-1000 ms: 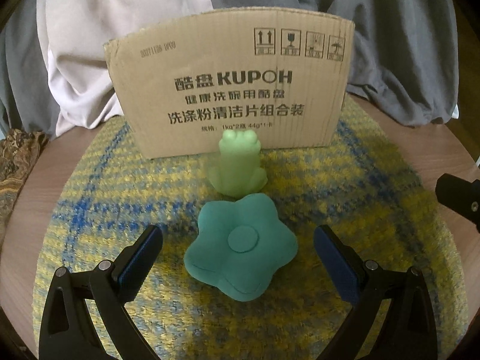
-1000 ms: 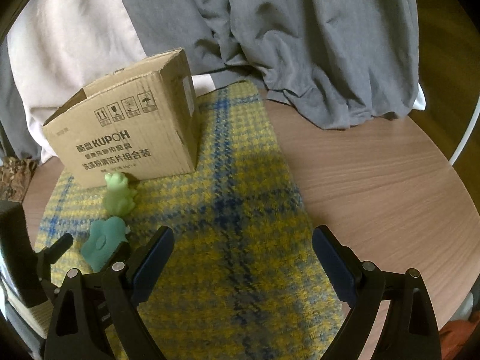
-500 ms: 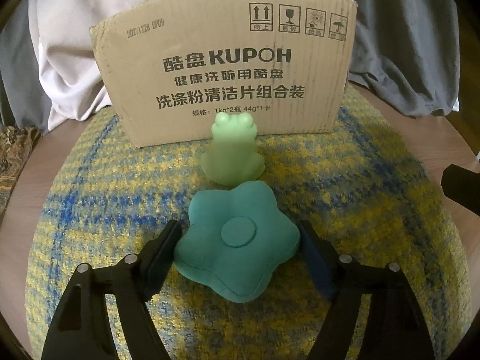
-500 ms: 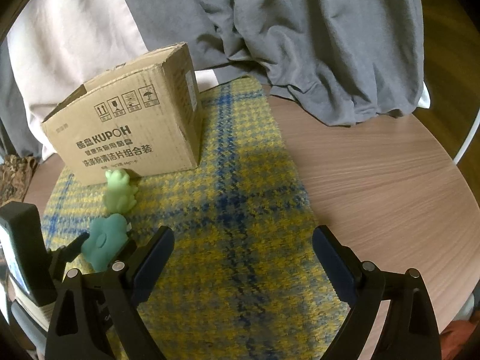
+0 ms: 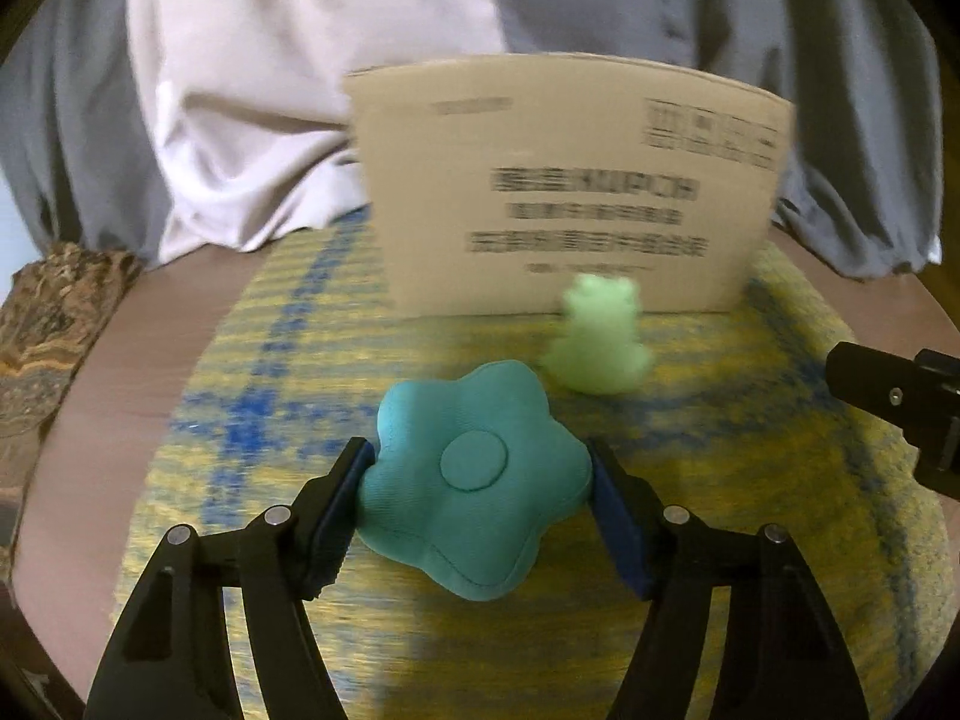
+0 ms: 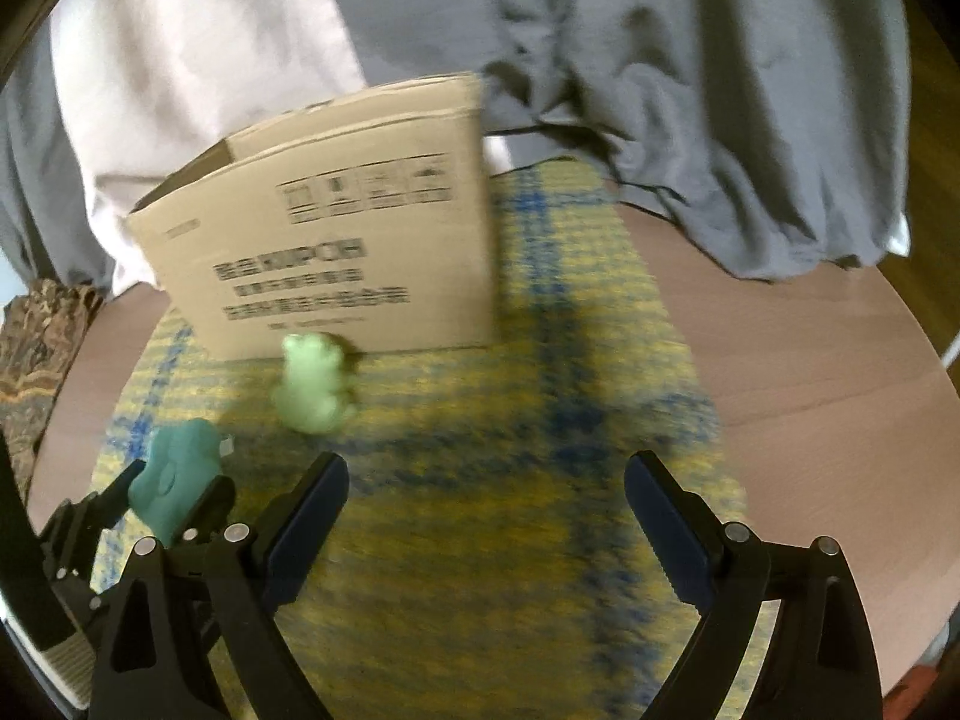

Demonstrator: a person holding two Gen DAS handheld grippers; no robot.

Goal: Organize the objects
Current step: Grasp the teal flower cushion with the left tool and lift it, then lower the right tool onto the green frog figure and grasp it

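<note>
While the left hand-held gripper [image 5: 480,480] closes on the flower cushion [image 5: 477,480], the right hand-held gripper [image 6: 486,498] gapes over the mat [image 6: 468,570].

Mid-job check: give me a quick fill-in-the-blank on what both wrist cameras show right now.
1. The left gripper, its jaws closing, has the teal ____-shaped cushion between its pads.
2. The light green ____ toy sits in front of the cardboard box.
3. The right gripper has ____ between its jaws.
4. Box and toys rest on a yellow and ____ woven mat.

Missing words: flower; frog; nothing; blue
</note>
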